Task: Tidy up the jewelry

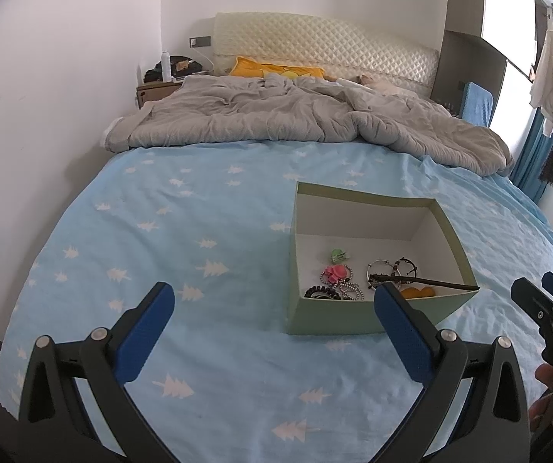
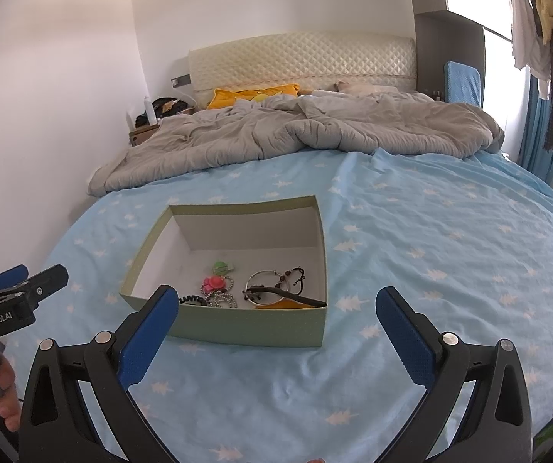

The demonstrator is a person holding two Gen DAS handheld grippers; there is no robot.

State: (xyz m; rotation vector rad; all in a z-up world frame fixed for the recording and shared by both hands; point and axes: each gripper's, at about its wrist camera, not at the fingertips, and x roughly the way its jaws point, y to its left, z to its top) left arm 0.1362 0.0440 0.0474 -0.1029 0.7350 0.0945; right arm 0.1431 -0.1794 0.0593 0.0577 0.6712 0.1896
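**Jewelry box on the bed, both grippers spread and holding nothing**

I am in a bedroom with white walls, facing a bed (image 1: 207,231) covered by a light blue sheet printed with small white trees. A rumpled grey quilt (image 1: 276,115) lies bunched toward the cream quilted headboard (image 1: 326,48), and a yellow pillow (image 1: 272,67) sits just in front of that headboard. Clothes hang by the bright window on the right.

A pale green box (image 1: 373,318) with a white inside rests open on the sheet, close to me. In my left wrist view it is to the right of centre; in my right wrist view it is to the left of centre, so it lies between my two grippers. The jewelry is all gathered in the near half of the box. There is a small green clip (image 2: 222,268), a pink flower piece (image 2: 213,283) touching a string of silvery beads (image 2: 225,301), a black coiled hair tie (image 1: 321,292) against the near wall, a thin silver hoop (image 2: 263,283) tangled with a dark beaded cord (image 2: 294,276), and a long dark stick (image 1: 425,281) lying across the near right corner with its tip on the rim. Something orange (image 1: 417,292) sits beneath the stick.

My left gripper (image 1: 274,301) hangs above the sheet with its blue pads wide apart and nothing between them. My right gripper (image 2: 276,305) is likewise spread wide and holds nothing, its left pad in front of the box's near wall.
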